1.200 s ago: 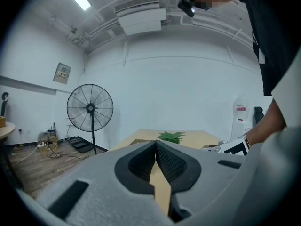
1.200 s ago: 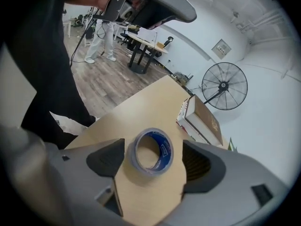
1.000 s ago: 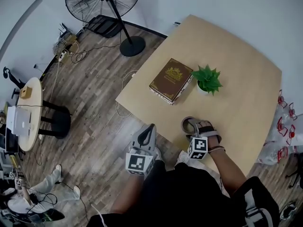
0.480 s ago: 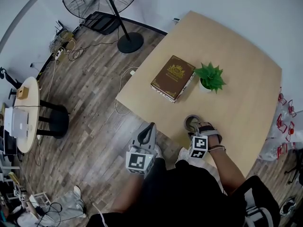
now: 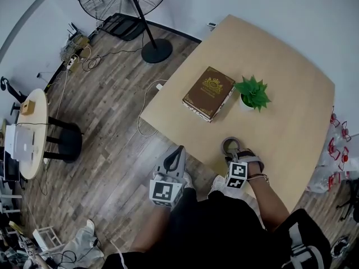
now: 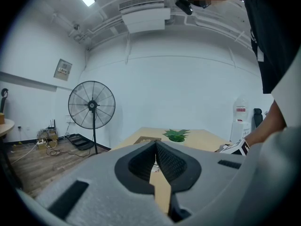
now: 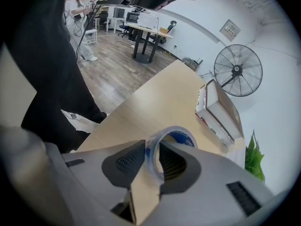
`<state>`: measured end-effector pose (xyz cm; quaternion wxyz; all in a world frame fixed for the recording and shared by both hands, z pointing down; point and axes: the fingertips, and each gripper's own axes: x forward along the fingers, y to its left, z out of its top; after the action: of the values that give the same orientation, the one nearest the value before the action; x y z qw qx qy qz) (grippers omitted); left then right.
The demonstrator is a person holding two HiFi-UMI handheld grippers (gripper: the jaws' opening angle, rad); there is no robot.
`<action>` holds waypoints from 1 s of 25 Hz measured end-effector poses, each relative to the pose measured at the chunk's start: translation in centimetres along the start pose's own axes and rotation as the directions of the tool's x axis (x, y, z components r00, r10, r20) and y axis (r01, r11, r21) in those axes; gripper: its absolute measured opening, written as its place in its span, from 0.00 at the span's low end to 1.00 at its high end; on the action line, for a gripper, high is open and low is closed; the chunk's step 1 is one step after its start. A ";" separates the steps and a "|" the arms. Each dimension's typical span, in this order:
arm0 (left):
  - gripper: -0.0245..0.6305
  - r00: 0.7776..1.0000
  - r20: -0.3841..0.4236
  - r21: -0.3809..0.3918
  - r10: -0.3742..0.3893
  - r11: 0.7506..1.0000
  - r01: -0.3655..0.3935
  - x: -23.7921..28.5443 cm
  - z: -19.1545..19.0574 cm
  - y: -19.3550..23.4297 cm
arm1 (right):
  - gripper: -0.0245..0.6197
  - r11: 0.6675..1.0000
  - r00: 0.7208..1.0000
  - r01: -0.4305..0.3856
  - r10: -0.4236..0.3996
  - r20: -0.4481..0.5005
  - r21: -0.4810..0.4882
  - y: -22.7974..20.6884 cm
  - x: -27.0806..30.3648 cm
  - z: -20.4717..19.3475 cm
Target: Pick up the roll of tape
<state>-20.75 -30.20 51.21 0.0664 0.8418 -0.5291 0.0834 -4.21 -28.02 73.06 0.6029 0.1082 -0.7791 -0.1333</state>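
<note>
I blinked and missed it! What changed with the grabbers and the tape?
The right gripper has just been closing its jaws on the wall of the roll of tape, one jaw inside the ring; it grips it now. The tape still lies on the table. The left gripper, shut and empty, the book and the plant stayed put.

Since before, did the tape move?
No. The roll of tape keeps its distance from the plant; jaws of the right gripper have just been closing on it.
</note>
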 end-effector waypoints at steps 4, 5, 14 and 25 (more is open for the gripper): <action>0.05 1.000 0.000 -0.003 -0.002 1.000 0.002 -0.1 0.0 0.0 | 0.17 1.000 1.000 -0.002 0.002 -0.002 0.008 0.0 0.0 -0.1; 0.05 1.000 0.000 -0.003 -0.004 1.000 0.004 -0.1 0.0 -0.1 | 0.16 1.000 1.000 -0.002 0.002 -0.003 0.012 0.0 -0.1 -0.1; 0.05 1.000 0.004 0.001 -0.010 1.000 0.010 -0.1 0.1 0.1 | 0.11 0.999 1.000 0.013 -0.013 -0.007 0.039 0.2 -0.3 0.1; 0.05 0.999 0.020 -0.001 -0.029 1.000 0.029 0.4 0.7 -0.5 | 0.10 0.977 0.980 0.174 -0.184 0.073 0.127 -3.5 -3.8 1.8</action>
<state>-20.10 -30.54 50.58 0.0629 0.8501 -0.5176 0.0734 -4.95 -29.90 67.99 0.5476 0.2083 -0.7974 -0.1446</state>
